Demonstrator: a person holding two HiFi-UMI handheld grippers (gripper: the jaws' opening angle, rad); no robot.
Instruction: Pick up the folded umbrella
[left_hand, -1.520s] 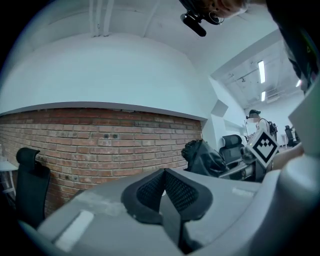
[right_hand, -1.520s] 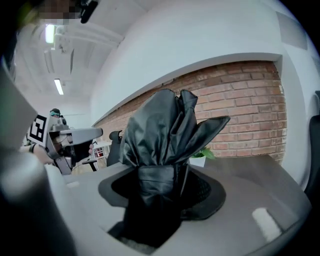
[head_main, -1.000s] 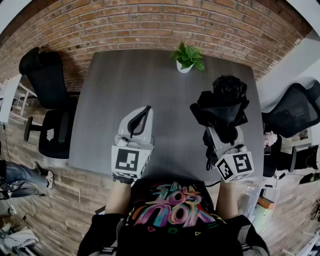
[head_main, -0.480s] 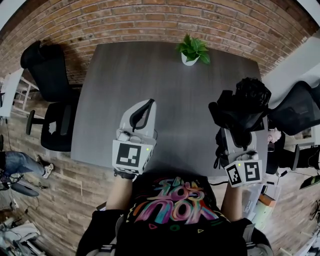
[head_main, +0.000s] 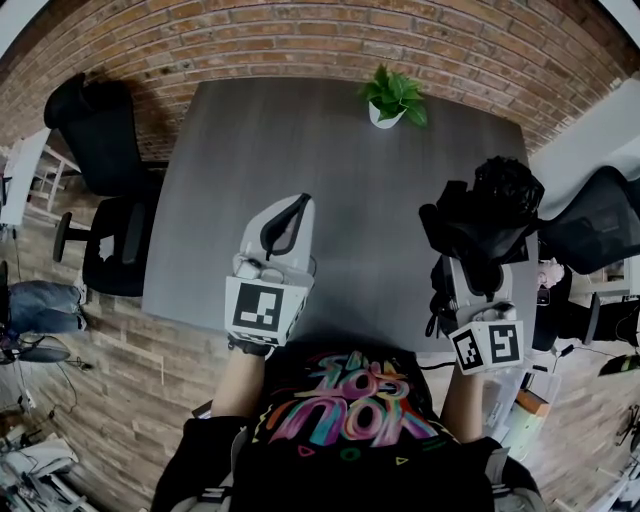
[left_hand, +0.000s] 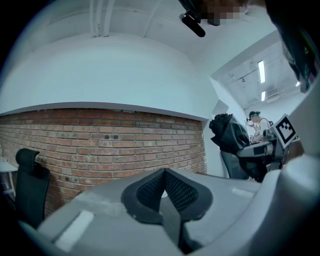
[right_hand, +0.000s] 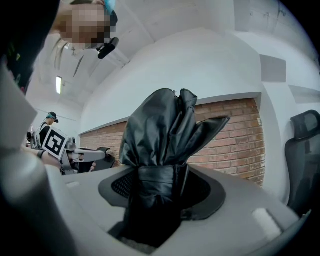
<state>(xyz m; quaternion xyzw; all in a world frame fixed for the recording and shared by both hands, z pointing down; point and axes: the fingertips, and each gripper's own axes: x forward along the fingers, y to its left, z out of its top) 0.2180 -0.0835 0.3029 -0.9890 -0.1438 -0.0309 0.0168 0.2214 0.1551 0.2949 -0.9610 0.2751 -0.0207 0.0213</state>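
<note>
Holds the folded umbrella (head_main: 485, 215) (right_hand: 159, 131) (left_hand: 226, 136) tight in the right tool (head_main: 466, 268) (right_hand: 155, 197). Squeezes it from both sides, low down, around the bundled black cloth. Holds it up in the air, off the worktop (head_main: 330, 150), above the right edge near the front corner. Points it level, away from the body, toward the brick wall (head_main: 300, 40). Shows loose black folds puffing out past the tip of the tool, wide and crinkly. Shows one flap sticking out to the right in the right gripper view.

Has the left tool (head_main: 285, 225) (left_hand: 164, 192) closed, with the two dark pads (left_hand: 148, 191) pressed together and nothing between. Hovers above the near part of the worktop, a bit left of the middle. Sits well apart from the umbrella, side by side with the right tool. Points level toward the brick wall too. Catches the umbrella off to the right in the left gripper view, as a dark bundle in front of a white wall.

Sees a small potted plant (head_main: 393, 98) with green leaves and a white pot at the far edge of the worktop, right of the middle. Stands upright there, well apart from both tools.

Sees a black office chair (head_main: 100, 150) beside the left side of the worktop, close to the brick wall. Sees a second black chair (head_main: 600, 225) off to the right, just past the umbrella. Wears a black shirt (head_main: 340, 410) with bright swirly letters, at the bottom of the head view. Reaches forward with a bare forearm (head_main: 238, 388) behind the left tool.
</note>
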